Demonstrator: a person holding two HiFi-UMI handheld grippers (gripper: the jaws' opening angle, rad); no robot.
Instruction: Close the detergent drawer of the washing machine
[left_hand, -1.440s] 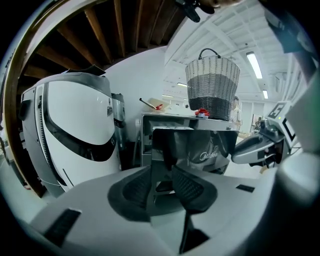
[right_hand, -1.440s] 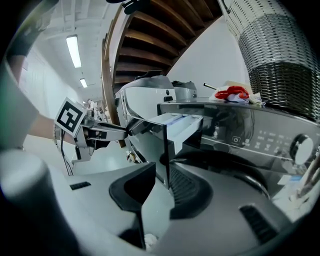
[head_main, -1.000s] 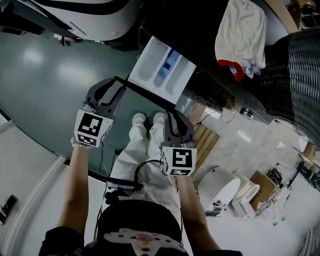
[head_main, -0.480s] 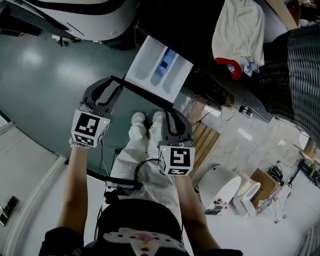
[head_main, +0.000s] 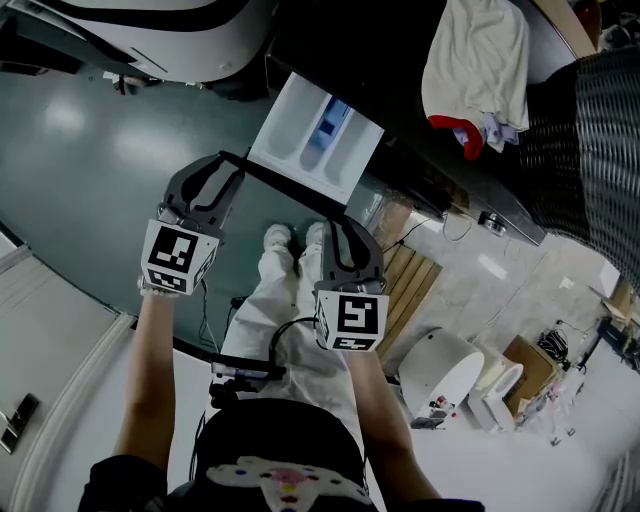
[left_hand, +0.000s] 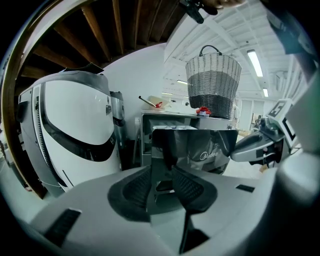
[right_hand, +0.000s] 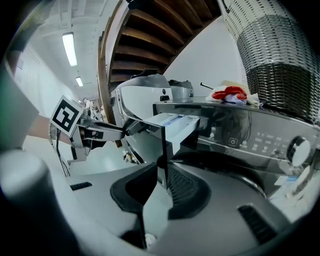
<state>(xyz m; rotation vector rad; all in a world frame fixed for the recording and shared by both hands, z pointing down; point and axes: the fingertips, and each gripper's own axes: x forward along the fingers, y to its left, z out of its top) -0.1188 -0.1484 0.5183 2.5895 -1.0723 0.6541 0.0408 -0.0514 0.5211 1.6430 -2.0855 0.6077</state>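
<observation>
Evidently left tongs (head_main: 232, 161) and right tongs (head_main: 339, 226) each clamp one front-panel end of the open detergent drawer (head_main: 290, 125).

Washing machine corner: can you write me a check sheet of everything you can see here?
Surface: washing machine top, with things on it.
Job's things: detergent drawer pulled out; white compartments, one with a blue part.
Clutter: white and red cloths and a wicker basket on the machine's top.
Grippers: left gripper and right gripper each closed on one end of the drawer's dark front.
Cables: a black cable loops near the person's waist.
Surroundings: grey-green floor; large white machine with a black band beside the washer; wooden beams overhead.
</observation>
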